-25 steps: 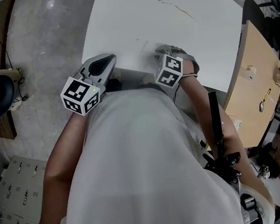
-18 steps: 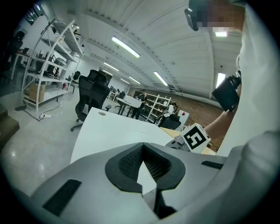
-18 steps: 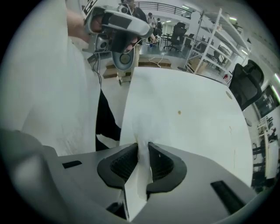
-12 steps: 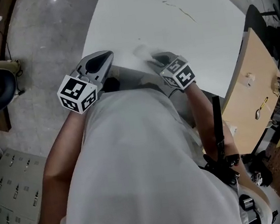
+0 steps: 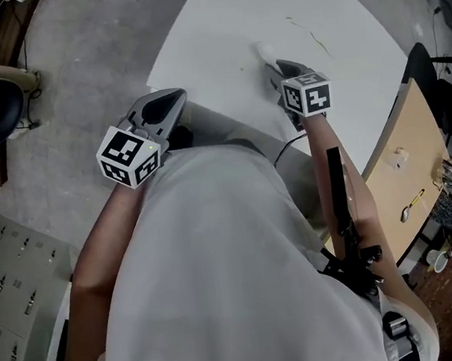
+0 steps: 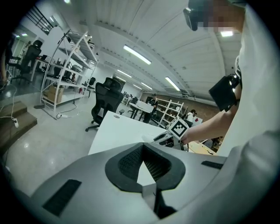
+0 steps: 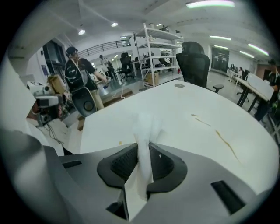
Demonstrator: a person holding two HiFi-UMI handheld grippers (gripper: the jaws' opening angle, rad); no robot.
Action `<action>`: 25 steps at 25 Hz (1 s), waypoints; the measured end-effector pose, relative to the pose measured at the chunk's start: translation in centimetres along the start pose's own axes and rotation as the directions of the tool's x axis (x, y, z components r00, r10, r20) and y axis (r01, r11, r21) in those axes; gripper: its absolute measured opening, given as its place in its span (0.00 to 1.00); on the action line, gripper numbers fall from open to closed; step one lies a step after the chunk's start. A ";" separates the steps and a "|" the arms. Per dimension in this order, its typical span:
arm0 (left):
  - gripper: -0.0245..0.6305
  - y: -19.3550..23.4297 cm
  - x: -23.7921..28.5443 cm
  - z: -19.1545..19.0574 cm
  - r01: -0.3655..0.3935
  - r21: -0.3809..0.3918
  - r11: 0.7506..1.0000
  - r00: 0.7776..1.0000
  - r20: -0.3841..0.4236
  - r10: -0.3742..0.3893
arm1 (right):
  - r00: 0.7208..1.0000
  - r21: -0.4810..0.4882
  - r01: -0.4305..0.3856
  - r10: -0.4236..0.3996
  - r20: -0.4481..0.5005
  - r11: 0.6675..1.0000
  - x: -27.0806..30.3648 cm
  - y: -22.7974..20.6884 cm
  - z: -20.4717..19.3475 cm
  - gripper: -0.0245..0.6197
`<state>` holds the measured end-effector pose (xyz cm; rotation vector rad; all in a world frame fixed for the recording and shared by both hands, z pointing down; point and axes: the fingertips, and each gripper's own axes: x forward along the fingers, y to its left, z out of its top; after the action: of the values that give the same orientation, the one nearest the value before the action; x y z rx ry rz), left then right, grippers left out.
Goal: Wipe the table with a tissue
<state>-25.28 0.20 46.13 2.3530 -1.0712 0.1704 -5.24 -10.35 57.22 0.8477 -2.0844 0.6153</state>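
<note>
Over the table (image 7: 183, 105), only right gripper view shows tongs (image 7: 141, 153) pinching tissue (image 7: 146, 124)

Right gripper view: tissue (image 7: 144, 124) top end blurred, lower part hidden between the right gripper (image 7: 142, 151) jaws. Head view: table (image 5: 215, 36) near edge hidden behind white shirt (image 5: 223, 283), far side cut by frame top. Bits on wooden board (image 5: 391, 183) too small to tell.
</note>
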 end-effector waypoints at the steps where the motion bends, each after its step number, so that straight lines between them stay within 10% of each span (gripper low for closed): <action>1: 0.05 0.1 -0.2 0.1 -0.007 0.000 1.000 1.000 0.004 0.007 | 0.999 -0.040 0.033 -0.034 -0.018 0.999 0.5 -0.3 0.0 0.16; 12: 0.05 1.5 0.9 0.6 0.018 0.001 1.000 1.000 0.008 -0.018 | 0.964 -0.388 0.201 -0.252 -0.086 0.899 3.1 2.1 -1.2 0.15; 20: 0.05 2.0 1.8 1.2 0.070 0.028 0.997 0.997 -0.030 -0.070 | 0.994 -0.433 0.045 -0.083 -0.070 0.900 3.6 9.5 -1.8 0.15; 25: 0.05 2.0 2.5 1.6 0.103 0.041 0.994 0.994 -0.041 -0.102 | 0.981 -0.528 -0.184 0.120 -0.154 0.829 3.1 13.1 -3.3 0.15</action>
<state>-25.24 -3.39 46.42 2.4268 -0.9348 0.2020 -14.76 -0.64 59.88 0.3119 -2.0735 0.1232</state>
